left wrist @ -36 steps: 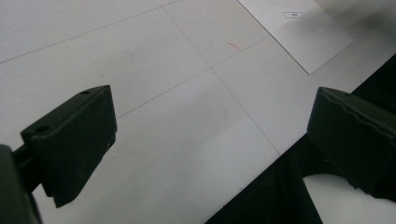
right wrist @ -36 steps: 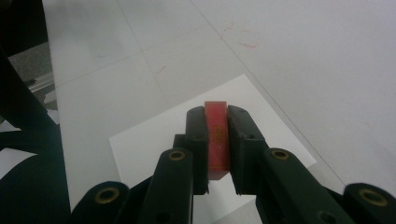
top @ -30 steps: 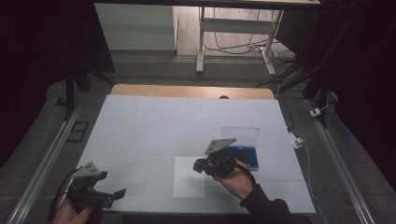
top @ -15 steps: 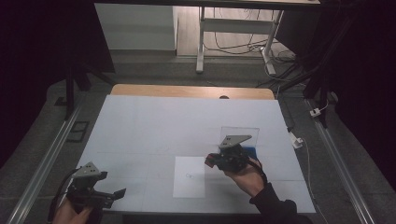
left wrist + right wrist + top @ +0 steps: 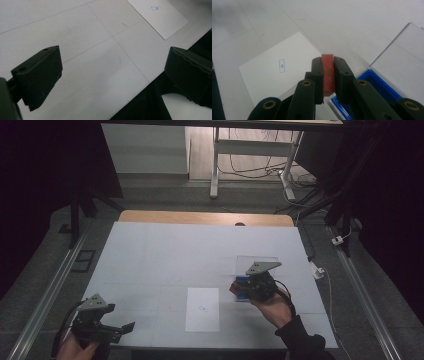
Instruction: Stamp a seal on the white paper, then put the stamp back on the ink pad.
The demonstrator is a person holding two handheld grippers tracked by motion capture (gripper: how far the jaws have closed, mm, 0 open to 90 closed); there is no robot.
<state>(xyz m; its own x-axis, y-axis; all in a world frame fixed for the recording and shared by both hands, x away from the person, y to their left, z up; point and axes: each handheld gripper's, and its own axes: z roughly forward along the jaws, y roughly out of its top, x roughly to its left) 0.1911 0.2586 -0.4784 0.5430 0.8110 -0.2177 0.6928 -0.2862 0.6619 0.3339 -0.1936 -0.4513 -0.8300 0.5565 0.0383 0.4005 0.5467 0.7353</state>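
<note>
Now my right tongs (image 5: 328,75) pinch the small red rectangular stamp (image 5: 328,72) just above the open blue ink-pad case (image 5: 372,82), left tongs (image 5: 112,75) gaping empty; a tilted descent could smudge.

Bare white tabletop (image 5: 165,250) offers passage; flat white paper sheet (image 5: 202,309) and open blue plastic case (image 5: 248,285) occupy its near-right part.
</note>
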